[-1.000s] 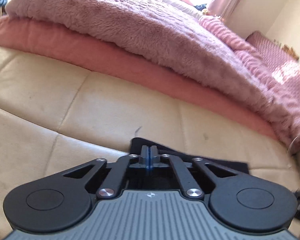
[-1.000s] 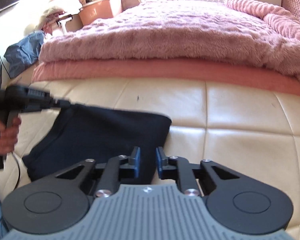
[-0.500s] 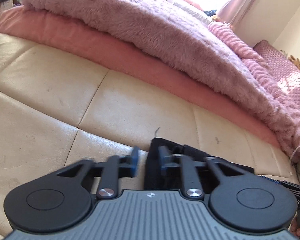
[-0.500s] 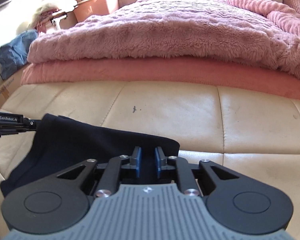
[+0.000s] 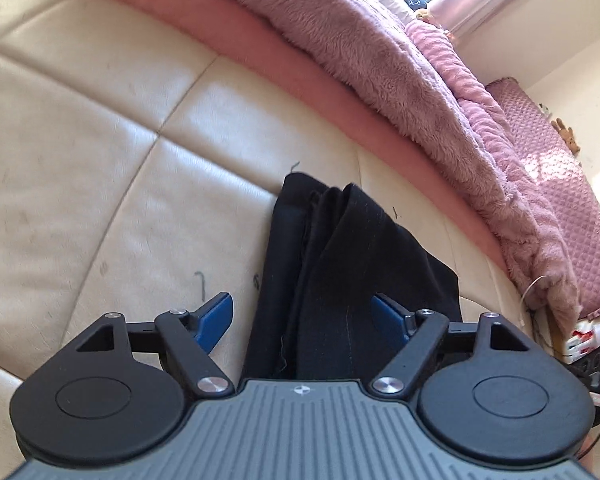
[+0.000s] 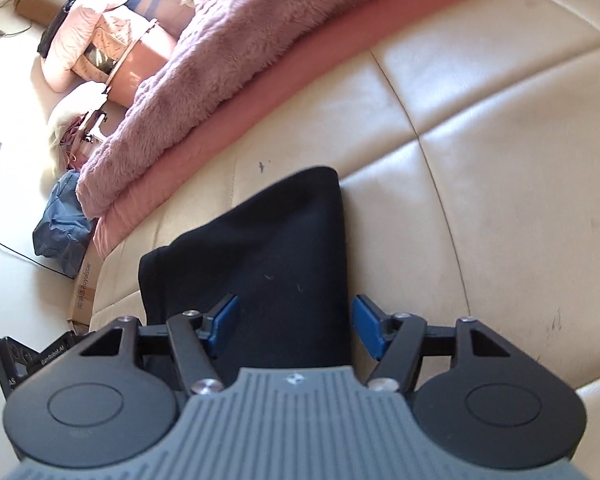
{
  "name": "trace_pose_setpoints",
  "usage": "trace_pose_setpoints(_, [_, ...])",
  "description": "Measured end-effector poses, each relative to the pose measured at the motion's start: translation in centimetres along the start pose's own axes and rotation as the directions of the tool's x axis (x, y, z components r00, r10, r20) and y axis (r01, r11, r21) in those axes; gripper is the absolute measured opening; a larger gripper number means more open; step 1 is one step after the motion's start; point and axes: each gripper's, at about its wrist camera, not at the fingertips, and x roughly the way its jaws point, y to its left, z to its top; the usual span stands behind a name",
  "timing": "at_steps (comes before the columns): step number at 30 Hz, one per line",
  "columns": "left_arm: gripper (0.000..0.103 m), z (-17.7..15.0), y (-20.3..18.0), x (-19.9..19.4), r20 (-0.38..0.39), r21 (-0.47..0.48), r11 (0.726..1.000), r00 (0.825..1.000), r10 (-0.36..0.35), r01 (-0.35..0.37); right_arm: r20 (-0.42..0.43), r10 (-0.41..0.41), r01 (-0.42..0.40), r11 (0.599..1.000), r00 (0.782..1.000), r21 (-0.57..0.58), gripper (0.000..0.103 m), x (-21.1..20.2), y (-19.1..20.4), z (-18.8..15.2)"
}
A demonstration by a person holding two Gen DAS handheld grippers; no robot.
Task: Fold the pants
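Pants (image 5: pixel 340 264) folded into a dark bundle, lying on the cream bench (image 5: pixel 100 168) directly ahead of both tongs. Left tongs (image 5: pixel 302 314) and right tongs (image 6: pixel 296 322) spread wide, gripping nothing, probably released so the finished fold rests undisturbed.

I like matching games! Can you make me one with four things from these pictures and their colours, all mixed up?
Things:
1. pants
2. fluffy blanket
3. cushion
4. finger pads

Colours:
A. cream
B. blue
C. black
D. pink

Right pairs: 1-C, 2-D, 3-A, 4-B. The pants lie folded on the cushion, between the open fingers of the left gripper and the right gripper.
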Motion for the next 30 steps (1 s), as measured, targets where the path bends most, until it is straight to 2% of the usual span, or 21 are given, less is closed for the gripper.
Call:
trace_pose_setpoints(6, [0.092,0.3,0.1,0.6,0.015,0.02,0.999,0.999,-0.036,0.036,0.002,0.042,-0.042,0.998,0.999,0.035,0.059,0.9,-0.6,-0.1])
trace_pose_setpoints(10, [0.091,0.5,-1.3,1.8,0.01,0.089,0.995,0.999,-0.035,0.034,0.007,0.075,-0.075,0.995,0.997,0.065,0.058,0.8,-1.5,0.1])
trace_pose_setpoints(11, [0.089,0.5,-1.7,2.0,0.009,0.108,0.994,1.0,-0.03,0.029,0.007,0.073,-0.073,0.995,0.997,0.065,0.055,0.8,-1.6,0.1])
trace_pose_setpoints(12, [0.087,0.5,-2.1,2.3,0.008,0.125,0.992,1.0,-0.02,0.019,0.006,0.065,-0.065,0.996,0.998,0.059,0.048,0.8,-1.5,0.1])
trace_pose_setpoints(13, [0.077,0.4,-2.5,2.4,0.008,0.143,0.99,1.0,-0.003,0.002,0.004,0.052,-0.052,0.997,0.999,0.049,0.044,0.9,-1.5,0.2])
trace_pose_setpoints(14, [0.072,0.4,-2.8,2.5,0.008,0.161,0.987,1.0,0.018,-0.019,0.002,0.041,-0.041,0.998,0.999,0.043,0.034,0.9,-1.6,0.2])
trace_pose_setpoints(15, [0.07,0.3,-2.9,2.5,0.01,0.171,0.985,1.0,0.025,-0.027,0.001,0.041,-0.041,0.998,0.999,0.046,0.03,0.9,-1.8,0.2])
trace_pose_setpoints(20, [0.056,0.3,-3.0,2.4,0.001,0.195,0.98,0.999,0.041,-0.04,-0.009,0.059,-0.059,0.997,0.998,0.058,0.022,1.0,-2.1,0.3])
trace_pose_setpoints(24, [0.044,0.6,-2.6,2.0,0.0,0.177,0.984,0.999,0.034,-0.033,-0.017,0.058,-0.057,0.998,0.998,0.04,0.017,0.8,-1.7,0.5])
trace_pose_setpoints(26, [0.037,0.7,-2.7,1.8,0.001,0.18,0.983,0.999,0.033,-0.032,-0.019,0.06,-0.06,0.998,0.998,0.028,0.015,0.7,-1.3,0.6])
trace_pose_setpoints(30, [0.029,0.9,-2.9,1.2,0.015,0.191,0.981,0.999,0.037,-0.039,-0.012,0.066,-0.066,0.998,0.998,-0.007,0.013,0.2,-0.3,0.9])
